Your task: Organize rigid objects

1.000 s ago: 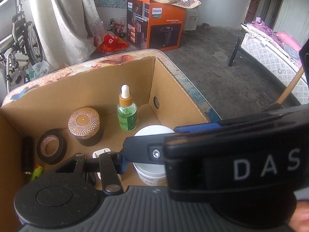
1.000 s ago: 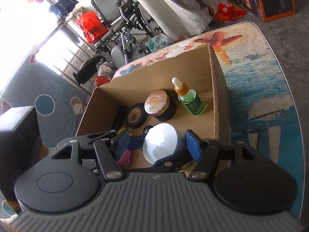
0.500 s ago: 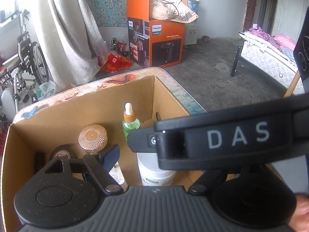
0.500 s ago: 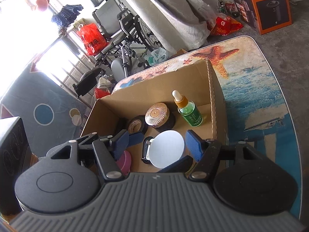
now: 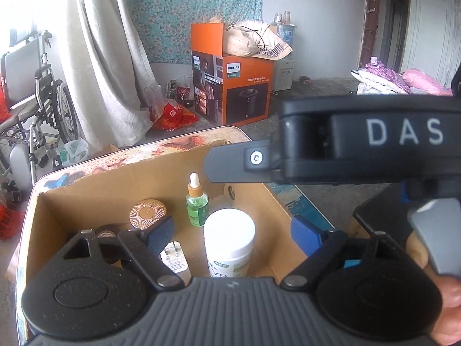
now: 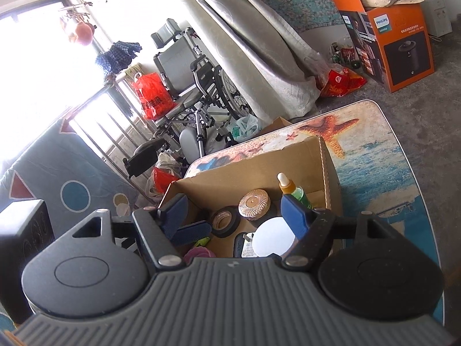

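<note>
both claws opening, empty, above white jar (image 5: pixel 229 242) in cardboard box (image 5: pixel 115 184)

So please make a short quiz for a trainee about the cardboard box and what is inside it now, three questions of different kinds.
1. True or false: the white jar stands upright inside the cardboard box.
2. What stands nearest the green dropper bottle on the box floor? A) the copper-lidded tin B) an orange bag C) a wheelchair
3. Fill in: the left gripper, jaws opening, holds ____.

Key: 1 true. 2 A. 3 nothing; the jar sits between its blue pads untouched. The right gripper, also opening, is likewise empty above the black tape roll.
</note>
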`<action>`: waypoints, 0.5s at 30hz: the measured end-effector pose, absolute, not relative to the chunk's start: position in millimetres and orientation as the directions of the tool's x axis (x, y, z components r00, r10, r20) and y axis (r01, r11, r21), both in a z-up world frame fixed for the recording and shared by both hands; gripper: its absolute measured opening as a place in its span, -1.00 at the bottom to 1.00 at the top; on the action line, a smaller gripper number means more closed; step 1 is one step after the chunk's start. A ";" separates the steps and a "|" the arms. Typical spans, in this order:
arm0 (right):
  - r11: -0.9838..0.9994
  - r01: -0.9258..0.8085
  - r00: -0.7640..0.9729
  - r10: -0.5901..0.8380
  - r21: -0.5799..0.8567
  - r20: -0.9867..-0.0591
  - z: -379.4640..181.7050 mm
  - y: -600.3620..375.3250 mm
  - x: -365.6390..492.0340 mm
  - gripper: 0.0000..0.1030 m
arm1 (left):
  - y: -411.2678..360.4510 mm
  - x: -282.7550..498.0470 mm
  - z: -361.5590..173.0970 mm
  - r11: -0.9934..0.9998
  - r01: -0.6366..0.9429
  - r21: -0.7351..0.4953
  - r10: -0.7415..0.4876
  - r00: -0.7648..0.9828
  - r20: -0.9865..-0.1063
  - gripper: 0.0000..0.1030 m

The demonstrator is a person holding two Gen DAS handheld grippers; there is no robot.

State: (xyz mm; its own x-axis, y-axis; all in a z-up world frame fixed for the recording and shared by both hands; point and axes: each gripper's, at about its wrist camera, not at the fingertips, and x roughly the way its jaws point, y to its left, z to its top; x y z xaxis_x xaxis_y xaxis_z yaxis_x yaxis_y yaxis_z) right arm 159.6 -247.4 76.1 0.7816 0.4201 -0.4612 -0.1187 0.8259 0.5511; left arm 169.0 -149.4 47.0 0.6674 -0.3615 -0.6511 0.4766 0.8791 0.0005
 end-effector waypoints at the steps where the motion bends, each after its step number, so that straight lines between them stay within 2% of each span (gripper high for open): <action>1: 0.826 -0.121 0.789 0.417 0.551 -0.452 79.9 -246.4 154.4 0.41 | -147.1 165.4 49.9 0.880 0.475 -0.003 -0.365 0.672 -0.645 0.76; 8: 0.823 -0.150 0.827 0.407 0.548 -0.387 101.7 -239.0 120.3 0.49 | -130.7 139.9 71.0 0.884 0.466 -0.025 -0.385 0.698 -0.604 0.84; 15: 0.823 -0.155 0.843 0.399 0.547 -0.361 108.0 -226.8 92.5 0.56 | -106.0 117.2 78.5 0.908 0.419 -0.026 -0.353 0.730 -0.586 0.98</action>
